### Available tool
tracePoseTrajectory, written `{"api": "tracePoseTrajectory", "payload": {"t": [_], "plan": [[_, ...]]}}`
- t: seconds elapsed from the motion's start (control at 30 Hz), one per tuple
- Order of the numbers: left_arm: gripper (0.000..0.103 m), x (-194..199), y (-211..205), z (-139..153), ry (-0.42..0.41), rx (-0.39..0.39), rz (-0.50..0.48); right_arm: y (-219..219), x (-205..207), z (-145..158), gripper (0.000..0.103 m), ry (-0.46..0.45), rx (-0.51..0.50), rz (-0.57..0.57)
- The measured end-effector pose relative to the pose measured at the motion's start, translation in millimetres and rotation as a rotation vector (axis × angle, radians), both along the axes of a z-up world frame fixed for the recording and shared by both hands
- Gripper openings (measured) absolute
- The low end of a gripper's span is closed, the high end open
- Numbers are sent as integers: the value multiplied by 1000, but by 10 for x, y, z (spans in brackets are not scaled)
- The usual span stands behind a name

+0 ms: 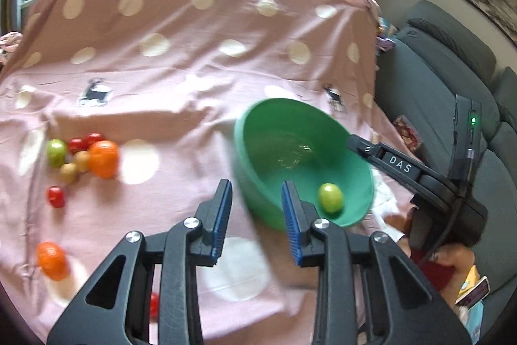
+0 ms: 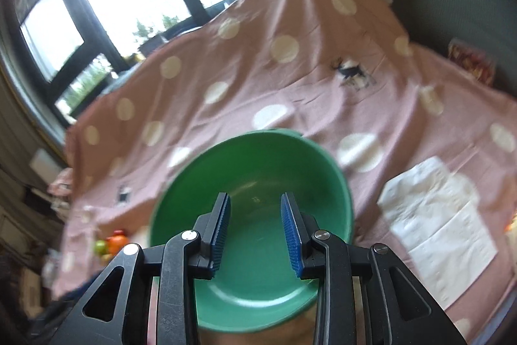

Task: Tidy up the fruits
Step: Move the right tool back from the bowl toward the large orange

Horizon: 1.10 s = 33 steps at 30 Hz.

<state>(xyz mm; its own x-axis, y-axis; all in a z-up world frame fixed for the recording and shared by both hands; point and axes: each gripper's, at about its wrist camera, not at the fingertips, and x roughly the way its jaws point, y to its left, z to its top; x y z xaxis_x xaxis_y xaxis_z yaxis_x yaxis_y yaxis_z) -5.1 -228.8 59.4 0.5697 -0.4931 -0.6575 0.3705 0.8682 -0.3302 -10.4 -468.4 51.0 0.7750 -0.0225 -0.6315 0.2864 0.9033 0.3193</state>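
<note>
Across the pink dotted cloth [image 1: 181, 60], from left to right:

(a) A loose cluster of fruit lies at the far left: a green fruit [image 1: 56, 152], small red tomatoes [image 1: 84, 143], an orange [image 1: 103, 159] and two brownish fruits [image 1: 69, 172]. A single tomato [image 1: 55, 197] and a second orange [image 1: 51, 261] lie nearer, apart from the cluster.

(b) The left gripper [image 1: 257, 215] hangs over bare cloth between the fruit and the bowl. Its blue pads stand a narrow gap apart and hold nothing.

(c) The green bowl [image 1: 258, 131] appears tipped toward the viewer, with one lime-green fruit [image 1: 330, 198] resting low against its near wall.

(d) The right gripper [image 2: 255, 231] reaches the bowl's right rim. Its pads are narrowly apart over the interior, and whether they pinch the rim cannot be told.

(e) A white paper towel [image 2: 436, 231] lies at the far right.

Probable hazards:
- If the bowl tips further or slips, the fruit inside could roll out.
- Jaws this narrow would likely knock an orange away instead of straddling it.
- Round fruit nudged on the wrinkled cloth may roll toward the edge.
</note>
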Motion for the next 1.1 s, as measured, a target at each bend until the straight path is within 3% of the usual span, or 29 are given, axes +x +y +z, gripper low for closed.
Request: {"api": "tracePoseTrajectory", "payload": {"t": [0.17,0.27,0.43,0.57,0.73,0.97,1.1], "plan": [[32,4,516,-52,18,44,105,105,175,-137,32,28,-55,13],[32,-41,847,-135,10,58,167,224,226,-189,32,64,-176,-19],[33,34,1325,-374,108,-17,269,332,280,-248,32,110,-309,-63],[33,60,1421,-442,119,1,308,401,310,-242,32,101,-345,-65],[34,69,1483,-440,138,-52,291,530,335,-268,32,109,-467,-73],[34,94,1594,-455,162,-86,314,678,298,-286,32,129,-521,-26],[36,96,1635,-446,163,-87,320,757,226,-258,32,130,-481,38]]}}
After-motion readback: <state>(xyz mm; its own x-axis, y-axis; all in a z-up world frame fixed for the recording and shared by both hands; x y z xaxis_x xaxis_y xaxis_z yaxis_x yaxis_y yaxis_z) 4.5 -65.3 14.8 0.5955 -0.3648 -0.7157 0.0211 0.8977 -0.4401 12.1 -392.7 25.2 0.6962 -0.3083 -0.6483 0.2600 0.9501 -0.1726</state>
